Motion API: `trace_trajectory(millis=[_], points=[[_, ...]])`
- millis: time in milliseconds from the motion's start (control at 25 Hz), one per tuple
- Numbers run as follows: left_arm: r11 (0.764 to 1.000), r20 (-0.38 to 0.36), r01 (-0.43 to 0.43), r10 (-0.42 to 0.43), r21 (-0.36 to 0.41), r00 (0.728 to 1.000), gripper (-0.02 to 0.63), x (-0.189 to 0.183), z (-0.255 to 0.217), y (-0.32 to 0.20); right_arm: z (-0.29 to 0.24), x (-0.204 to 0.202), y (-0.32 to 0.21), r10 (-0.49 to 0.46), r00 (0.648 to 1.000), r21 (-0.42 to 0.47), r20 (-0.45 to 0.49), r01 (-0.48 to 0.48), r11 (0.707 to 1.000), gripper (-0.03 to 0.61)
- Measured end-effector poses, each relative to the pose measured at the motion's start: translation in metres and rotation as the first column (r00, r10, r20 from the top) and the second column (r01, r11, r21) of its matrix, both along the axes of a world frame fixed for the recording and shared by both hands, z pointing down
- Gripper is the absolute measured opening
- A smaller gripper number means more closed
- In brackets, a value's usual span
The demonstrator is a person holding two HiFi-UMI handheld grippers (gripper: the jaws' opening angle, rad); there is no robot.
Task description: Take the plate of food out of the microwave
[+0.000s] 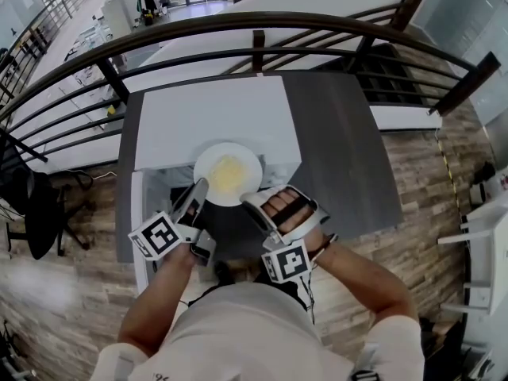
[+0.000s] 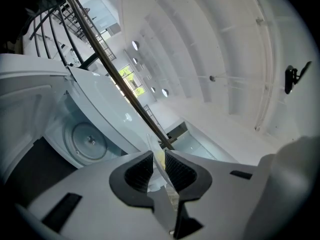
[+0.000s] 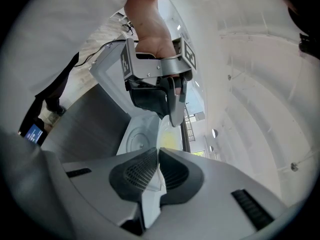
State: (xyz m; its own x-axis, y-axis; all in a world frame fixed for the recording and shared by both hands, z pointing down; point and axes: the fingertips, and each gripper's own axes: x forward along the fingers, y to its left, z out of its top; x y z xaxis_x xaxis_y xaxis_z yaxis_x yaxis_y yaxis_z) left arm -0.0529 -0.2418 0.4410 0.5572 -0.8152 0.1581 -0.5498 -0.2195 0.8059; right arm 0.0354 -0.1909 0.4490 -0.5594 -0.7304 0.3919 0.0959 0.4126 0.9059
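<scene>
A white plate point(image 1: 228, 173) with yellow food hangs level in front of the white microwave point(image 1: 210, 117), just above its dark opening. My left gripper point(image 1: 200, 186) is shut on the plate's near-left rim. My right gripper point(image 1: 251, 202) is shut on the near-right rim. In the left gripper view the thin plate rim point(image 2: 156, 153) sits edge-on between the ribbed pads of my left gripper point(image 2: 159, 166), with the microwave's round turntable point(image 2: 90, 140) behind and bare. In the right gripper view my right gripper point(image 3: 158, 171) clamps the plate point(image 3: 165, 134), and across it the left gripper point(image 3: 175, 118) holds the far side.
The microwave stands on a dark grey table point(image 1: 341, 149), its door point(image 1: 138, 213) swung open to the left. A curved black railing point(image 1: 238, 22) runs behind the table. A dark chair point(image 1: 40, 205) stands at the left on the wooden floor.
</scene>
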Motion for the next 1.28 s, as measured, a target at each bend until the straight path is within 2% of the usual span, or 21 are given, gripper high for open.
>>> trace_trajectory(millis=[320, 880, 1080, 1200, 1280], points=[[0.999, 0.021, 0.013, -0.014, 0.033, 1.000, 0.074, -0.008, 0.000, -0.036, 0.004, -0.011, -0.036, 0.002, 1.000, 0.007, 0.011, -0.002, 1.000, 0.018], [1.000, 0.042, 0.022, -0.023, 0.020, 0.999, 0.074, -0.012, 0.010, -0.074, 0.015, -0.018, -0.074, 0.027, 1.000, -0.014, -0.001, -0.027, 1.000, 0.017], [0.999, 0.024, 0.021, -0.022, 0.025, 0.999, 0.074, -0.013, 0.015, -0.086, 0.023, -0.018, -0.086, 0.045, 0.999, -0.017, -0.012, -0.045, 0.999, 0.017], [0.999, -0.020, 0.003, -0.003, 0.034, 1.000, 0.074, -0.011, 0.011, -0.091, 0.022, -0.020, -0.093, 0.058, 0.998, -0.028, 0.006, -0.058, 0.998, 0.017], [0.999, -0.010, -0.010, 0.011, 0.040, 1.000, 0.074, -0.011, 0.008, -0.093, 0.020, -0.022, -0.097, 0.064, 0.998, -0.027, 0.017, -0.064, 0.998, 0.016]])
